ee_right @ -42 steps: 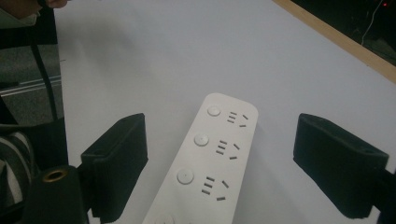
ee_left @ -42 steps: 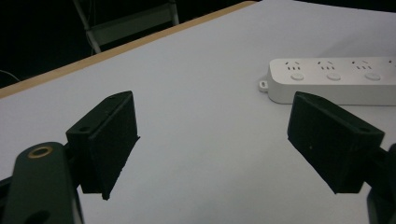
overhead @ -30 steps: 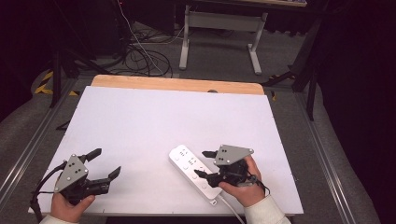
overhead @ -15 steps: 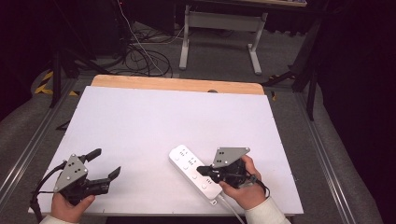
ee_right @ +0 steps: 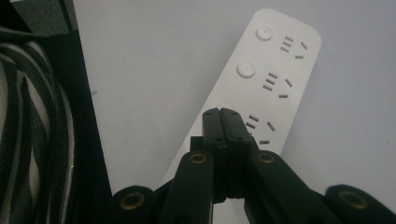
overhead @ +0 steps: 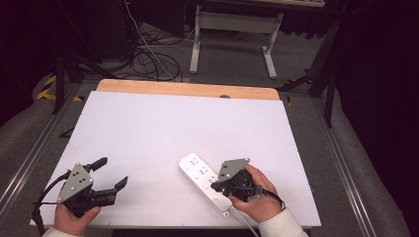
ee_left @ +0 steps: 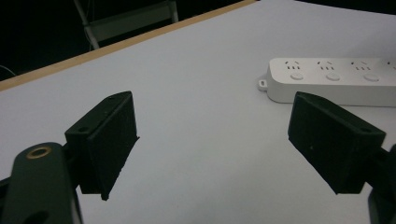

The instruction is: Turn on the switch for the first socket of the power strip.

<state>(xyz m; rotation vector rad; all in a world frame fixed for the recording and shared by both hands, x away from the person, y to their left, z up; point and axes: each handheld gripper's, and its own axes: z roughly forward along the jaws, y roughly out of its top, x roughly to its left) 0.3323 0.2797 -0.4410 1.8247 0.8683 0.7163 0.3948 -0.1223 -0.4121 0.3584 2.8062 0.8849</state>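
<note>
Since 1.0 s ago the right gripper (overhead: 216, 186) has drawn slightly toward the near edge of the table (overhead: 163, 123), and the white power strip (overhead: 203, 179) beneath it looks slightly shifted the same way; the left gripper (overhead: 112, 173) has barely moved. Right jaws are pressed together, tips resting over the strip's 3rd button in the right gripper view, where 2 round buttons (ee_right: 246, 70) show beyond. The left gripper's jaws stand wide apart, holding nothing, near the table's front left corner. The strip lies diagonally at front centre-right, its cable (overhead: 247, 224) trailing off the near edge.
</note>
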